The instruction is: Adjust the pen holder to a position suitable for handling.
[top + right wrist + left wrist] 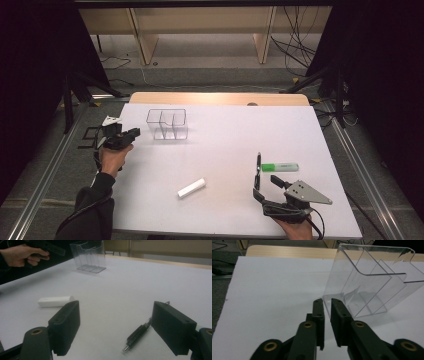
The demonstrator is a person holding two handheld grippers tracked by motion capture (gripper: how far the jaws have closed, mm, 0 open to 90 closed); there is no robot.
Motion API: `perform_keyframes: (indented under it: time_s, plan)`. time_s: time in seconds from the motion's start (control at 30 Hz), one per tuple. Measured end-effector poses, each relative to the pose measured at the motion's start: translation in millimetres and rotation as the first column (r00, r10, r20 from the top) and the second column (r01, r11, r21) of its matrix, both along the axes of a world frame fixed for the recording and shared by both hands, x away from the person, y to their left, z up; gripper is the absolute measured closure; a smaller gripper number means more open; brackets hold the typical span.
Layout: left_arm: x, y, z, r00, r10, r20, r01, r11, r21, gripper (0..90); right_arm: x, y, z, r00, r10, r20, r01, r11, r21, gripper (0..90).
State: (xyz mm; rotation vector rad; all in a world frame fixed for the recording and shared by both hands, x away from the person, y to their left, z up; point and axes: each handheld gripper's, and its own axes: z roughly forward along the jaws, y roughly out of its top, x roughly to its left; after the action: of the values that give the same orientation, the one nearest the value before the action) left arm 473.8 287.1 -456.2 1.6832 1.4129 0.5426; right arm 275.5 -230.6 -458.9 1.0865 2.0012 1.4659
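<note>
Right gripper low, jaws wide astride pen, left gripper nearly closed by clear organizer

Black tongs, brass rivets, dark sleeve

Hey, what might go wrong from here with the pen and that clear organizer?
The right tool is open around the thin black pen, which lies flat; its jaws may slide over it or roll it away. The left tool, nearly closed, sits right at the light clear organizer; a nudge could push or tip it.
</note>
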Motion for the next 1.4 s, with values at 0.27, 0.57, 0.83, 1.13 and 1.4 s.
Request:
perform_keyframes:
  time_s: [0.27, 0.57, 0.83, 1.13, 1.4]
  plan:
    - [25.8, 1.9, -10.8, 0.9995, -0.018, -0.027, 0.017, 0.9994, -0.030, 89.2, 0.2, -0.1, -0.4, 1.0000, 0.003, -0.001, -0.003, 1.000, 0.002, 24.1]
    - [35.9, -2.7, -9.9, 0.9989, -0.032, -0.034, 0.029, 0.9963, -0.081, 89.2, 1.0, 0.7, -1.5, 1.0000, 0.008, -0.007, -0.008, 1.000, 0.001, 24.0]
    - [43.0, -7.8, -12.0, 0.9970, -0.059, -0.049, 0.056, 0.9960, -0.070, 89.3, 0.5, 0.7, -1.6, 0.9999, 0.010, -0.007, -0.010, 1.000, 0.002, 24.0]
    - [48.8, -10.7, -15.2, 0.9953, -0.079, -0.056, 0.074, 0.9927, -0.095, 89.3, 0.3, 1.0, -1.4, 0.9999, 0.014, -0.005, -0.014, 1.000, 0.003, 24.0]
    - [50.0, -19.6, -16.7, 0.9936, -0.100, -0.054, 0.094, 0.9906, -0.099, 89.3, 1.2, 2.2, -2.3, 0.9998, 0.018, -0.011, -0.018, 1.000, 0.001, 24.0]
